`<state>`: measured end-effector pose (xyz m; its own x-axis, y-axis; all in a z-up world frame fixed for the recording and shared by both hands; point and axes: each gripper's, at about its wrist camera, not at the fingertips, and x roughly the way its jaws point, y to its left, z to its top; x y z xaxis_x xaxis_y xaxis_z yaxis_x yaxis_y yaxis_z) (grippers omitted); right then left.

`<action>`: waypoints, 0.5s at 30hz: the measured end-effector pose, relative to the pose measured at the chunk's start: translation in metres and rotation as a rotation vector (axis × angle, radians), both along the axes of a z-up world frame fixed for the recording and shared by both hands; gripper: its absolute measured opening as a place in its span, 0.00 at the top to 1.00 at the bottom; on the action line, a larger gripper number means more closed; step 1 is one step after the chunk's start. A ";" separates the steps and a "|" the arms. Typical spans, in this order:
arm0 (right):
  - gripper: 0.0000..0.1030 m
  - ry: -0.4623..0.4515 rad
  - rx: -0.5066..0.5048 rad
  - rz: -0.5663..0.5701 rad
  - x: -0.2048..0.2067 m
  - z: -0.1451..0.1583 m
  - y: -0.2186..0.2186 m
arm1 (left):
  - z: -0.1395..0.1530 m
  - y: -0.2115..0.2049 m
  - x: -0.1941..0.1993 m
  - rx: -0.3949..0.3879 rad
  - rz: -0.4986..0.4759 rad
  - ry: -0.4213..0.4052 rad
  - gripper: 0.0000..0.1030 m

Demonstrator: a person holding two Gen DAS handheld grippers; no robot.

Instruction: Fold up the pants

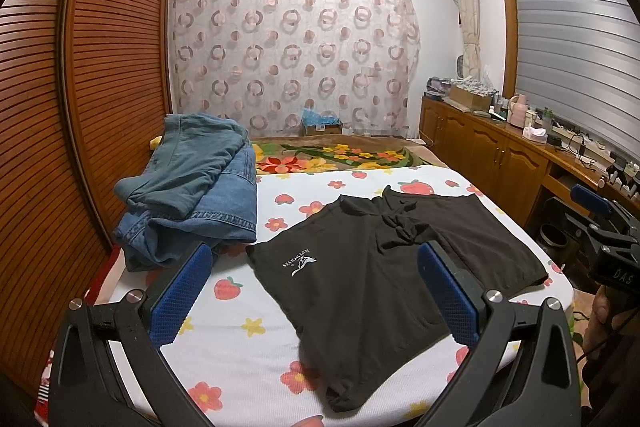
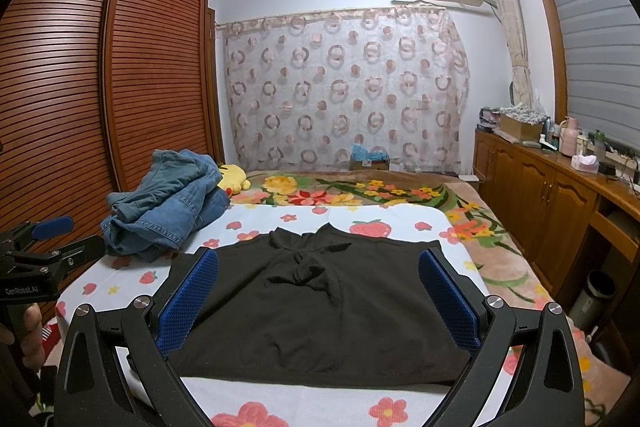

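Left wrist view: one pair of black pants [image 1: 360, 275], laid flat on the bed [image 1: 240, 347], printed logo [image 1: 298, 261] near its left edge. Right wrist view: same pants [image 2: 320, 307] directly ahead between and below spread jaws, long axis crosswise, knotted drawstring [image 2: 300, 269] toward far side. Left gripper [image 1: 312, 291] released, empty. Right gripper [image 2: 318, 297] released, empty. One heap of denim garments [image 1: 192, 187] at far left, apart.

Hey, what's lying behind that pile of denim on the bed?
Behind the denim pile a yellow plush toy pokes out, resting on the floral blanket. Most of the toy is covered by the denim, so its shape cannot be told.
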<state>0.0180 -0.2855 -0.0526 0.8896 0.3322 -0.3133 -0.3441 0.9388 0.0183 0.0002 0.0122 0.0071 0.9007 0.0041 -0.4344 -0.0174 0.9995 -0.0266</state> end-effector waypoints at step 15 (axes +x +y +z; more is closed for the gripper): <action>0.03 -0.001 0.001 0.001 0.000 0.000 0.000 | 0.000 -0.001 -0.001 0.001 0.000 -0.002 0.00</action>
